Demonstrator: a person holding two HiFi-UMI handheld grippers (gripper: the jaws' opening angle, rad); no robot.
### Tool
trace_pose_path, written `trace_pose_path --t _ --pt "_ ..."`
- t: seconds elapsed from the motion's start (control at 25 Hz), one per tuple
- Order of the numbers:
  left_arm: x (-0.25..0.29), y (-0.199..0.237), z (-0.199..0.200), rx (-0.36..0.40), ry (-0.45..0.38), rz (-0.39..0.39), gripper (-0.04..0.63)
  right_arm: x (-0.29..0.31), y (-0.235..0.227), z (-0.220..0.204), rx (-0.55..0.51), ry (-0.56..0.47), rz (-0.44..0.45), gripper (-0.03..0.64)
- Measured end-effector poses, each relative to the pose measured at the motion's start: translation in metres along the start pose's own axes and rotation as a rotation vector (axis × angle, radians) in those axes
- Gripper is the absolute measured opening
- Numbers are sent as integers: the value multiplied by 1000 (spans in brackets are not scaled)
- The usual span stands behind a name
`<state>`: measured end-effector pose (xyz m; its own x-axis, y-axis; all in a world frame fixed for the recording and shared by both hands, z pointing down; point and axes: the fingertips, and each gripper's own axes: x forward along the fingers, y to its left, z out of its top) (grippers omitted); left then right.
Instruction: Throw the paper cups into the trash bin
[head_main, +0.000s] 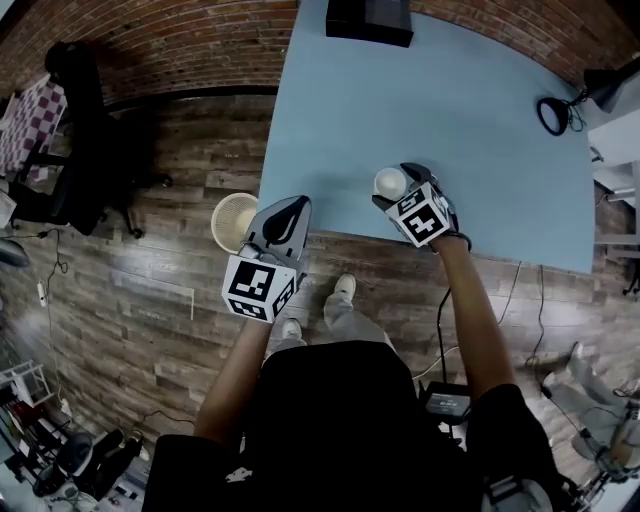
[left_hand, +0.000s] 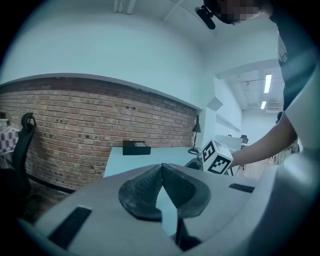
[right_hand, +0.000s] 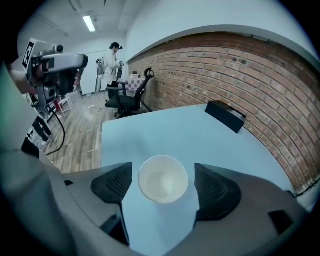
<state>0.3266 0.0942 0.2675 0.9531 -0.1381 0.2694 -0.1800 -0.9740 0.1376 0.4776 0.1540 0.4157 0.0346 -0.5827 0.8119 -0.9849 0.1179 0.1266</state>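
A pale blue counter (head_main: 450, 110) meets a brick wall (head_main: 170, 40), with a black box (head_main: 369, 20) at its far edge and a desk lamp (head_main: 602, 90) by its right side. A black office chair (head_main: 80, 130) stands on the wood floor (head_main: 150, 290), left.

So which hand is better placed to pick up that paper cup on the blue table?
Right: the right tool has jaws apart on either side of the upright paper cup on the blue table, not yet gripping it. The left tool is shut and off to the side, nearer the trash bin.
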Motion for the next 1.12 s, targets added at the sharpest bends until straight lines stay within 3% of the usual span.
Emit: trace_pose_path --t 0.24,1.12 --pt "2 7 -12 -21 21 23 9 20 1 -7 -61 56 18 382" --pt "13 17 -17 -55 14 24 9 25 0 -16 -59 108 53 370"
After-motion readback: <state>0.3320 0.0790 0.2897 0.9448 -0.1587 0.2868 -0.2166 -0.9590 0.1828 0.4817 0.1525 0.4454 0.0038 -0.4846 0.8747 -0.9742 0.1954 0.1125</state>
